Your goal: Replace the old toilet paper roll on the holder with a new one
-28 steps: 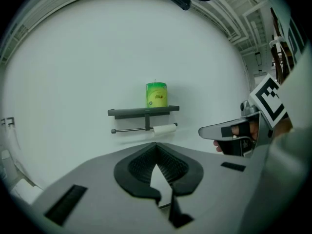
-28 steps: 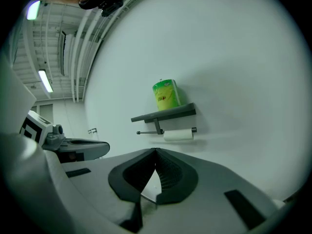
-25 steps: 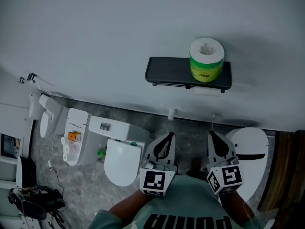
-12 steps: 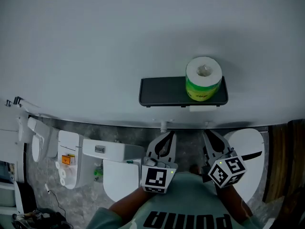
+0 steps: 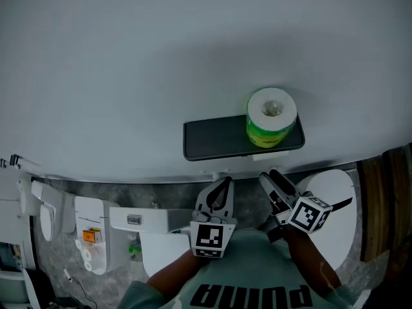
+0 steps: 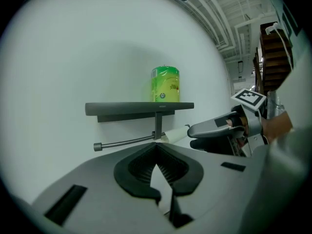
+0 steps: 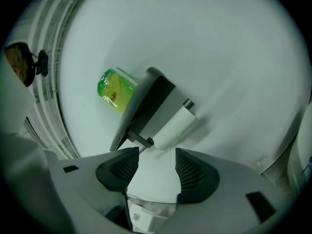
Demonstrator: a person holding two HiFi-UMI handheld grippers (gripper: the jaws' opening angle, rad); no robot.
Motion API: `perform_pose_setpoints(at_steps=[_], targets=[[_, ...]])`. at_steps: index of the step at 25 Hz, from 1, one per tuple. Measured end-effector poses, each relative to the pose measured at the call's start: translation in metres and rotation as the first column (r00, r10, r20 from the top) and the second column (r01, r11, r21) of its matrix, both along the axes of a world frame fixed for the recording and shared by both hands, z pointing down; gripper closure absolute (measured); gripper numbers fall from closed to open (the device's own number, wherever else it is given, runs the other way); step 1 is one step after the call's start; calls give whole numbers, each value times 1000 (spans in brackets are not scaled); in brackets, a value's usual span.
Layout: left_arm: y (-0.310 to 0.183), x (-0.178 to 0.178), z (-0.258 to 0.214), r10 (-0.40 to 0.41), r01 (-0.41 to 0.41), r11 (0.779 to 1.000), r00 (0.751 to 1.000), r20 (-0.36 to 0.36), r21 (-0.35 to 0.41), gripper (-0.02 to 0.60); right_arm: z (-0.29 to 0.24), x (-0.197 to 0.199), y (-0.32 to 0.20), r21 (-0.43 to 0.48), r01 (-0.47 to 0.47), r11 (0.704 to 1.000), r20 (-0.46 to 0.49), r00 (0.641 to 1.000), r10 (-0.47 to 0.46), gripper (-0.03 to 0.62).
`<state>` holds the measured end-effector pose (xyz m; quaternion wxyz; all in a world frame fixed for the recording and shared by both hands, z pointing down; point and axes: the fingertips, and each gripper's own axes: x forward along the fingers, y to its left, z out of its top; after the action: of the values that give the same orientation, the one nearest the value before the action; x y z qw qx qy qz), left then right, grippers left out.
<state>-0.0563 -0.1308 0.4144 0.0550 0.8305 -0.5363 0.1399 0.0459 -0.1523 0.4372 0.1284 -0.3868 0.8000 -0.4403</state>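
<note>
Pale bathroom wall, with a dark shelf holder ahead of the left gripper and right gripper.
Head view: the new toilet paper roll, green-wrapped, stands upright on the shelf's right end, beyond the right gripper; whatever hangs under the shelf is hard to make out, and the toilet is partly hidden behind the left gripper. Left gripper view: jaws together, empty, with the bare holder bar just past the tips. Right gripper view: the gripper is tilted, its jaws have just been opening, and nothing is between them; the slim white old roll sits on the bar just beyond.
</note>
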Motion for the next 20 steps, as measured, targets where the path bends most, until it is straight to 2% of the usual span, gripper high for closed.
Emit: perform_pose_setpoints(at_steps=[4, 7, 14, 20], targets=[[-6, -1, 1, 17, -17, 1000, 1000, 19, 2, 578, 6, 1, -14, -83, -27, 996, 186, 982, 42, 349], [-10, 0, 1, 26, -26, 1000, 999, 29, 3, 578, 6, 3, -26, -121, -45, 992, 279, 957, 78, 347], [-18, 0, 5, 34, -34, 999, 998, 51, -2, 577, 7, 1, -47, -152, -46, 987, 381, 919, 101, 345], [-25, -4, 11, 20, -19, 1000, 998, 56, -14, 578, 12, -4, -57, -201, -33, 979, 428, 896, 118, 345]])
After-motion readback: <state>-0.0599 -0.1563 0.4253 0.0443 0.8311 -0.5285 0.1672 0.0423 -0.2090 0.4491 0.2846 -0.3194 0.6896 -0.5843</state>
